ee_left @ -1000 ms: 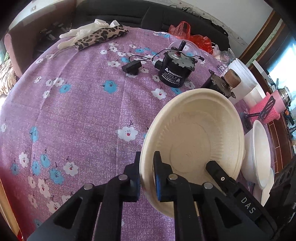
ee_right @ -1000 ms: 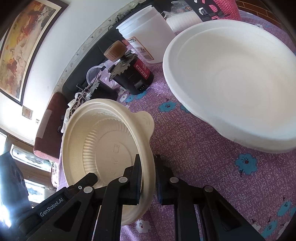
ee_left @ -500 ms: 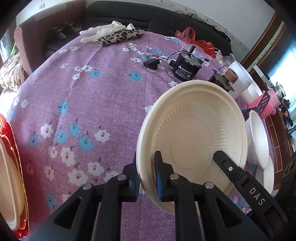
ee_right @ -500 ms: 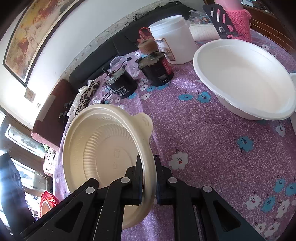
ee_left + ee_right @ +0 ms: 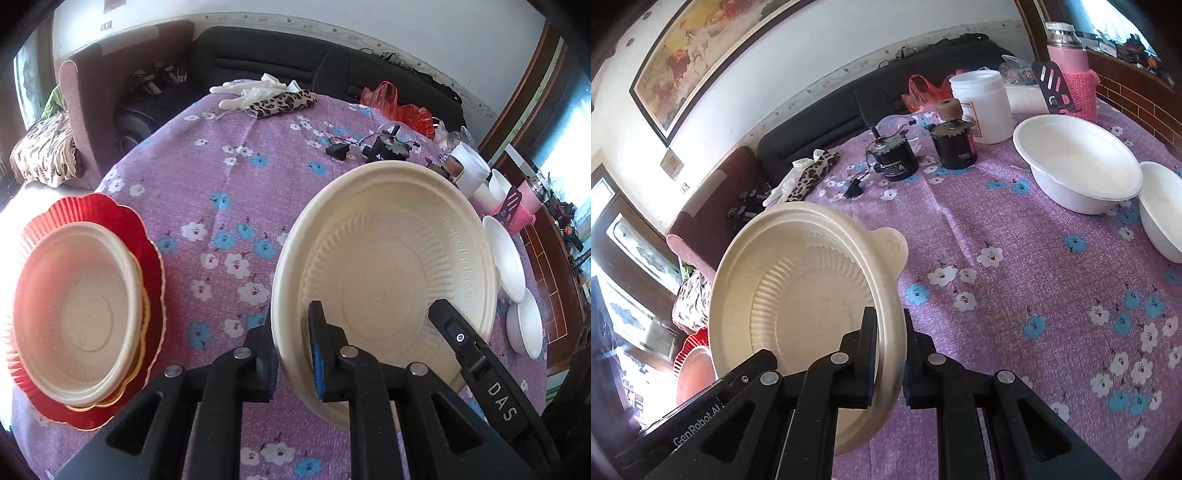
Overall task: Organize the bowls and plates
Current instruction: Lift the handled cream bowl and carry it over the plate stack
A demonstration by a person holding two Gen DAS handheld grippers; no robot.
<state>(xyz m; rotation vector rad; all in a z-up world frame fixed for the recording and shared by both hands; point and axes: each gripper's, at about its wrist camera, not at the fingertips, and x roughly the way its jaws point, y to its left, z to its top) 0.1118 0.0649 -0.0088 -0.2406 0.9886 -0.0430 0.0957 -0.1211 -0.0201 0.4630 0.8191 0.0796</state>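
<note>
A cream ribbed disposable bowl hangs tilted above the purple flowered tablecloth, carried between both grippers. My left gripper is shut on its near left rim. My right gripper is shut on the opposite rim of this bowl, beside its tab handle; one of its fingers shows inside the bowl in the left wrist view. At the table's left edge a second cream bowl rests on a gold plate and a red scalloped plate. Two white bowls sit on the right.
Two black motors, a small adapter, a white jar and a pink flask crowd the far right of the table. Gloves and a leopard-print cloth lie at the far edge. A dark sofa stands behind.
Both grippers have carried the cream bowl to the left and upward. The red plate stack has come into the left wrist view, and the white bowls and motors have receded.
</note>
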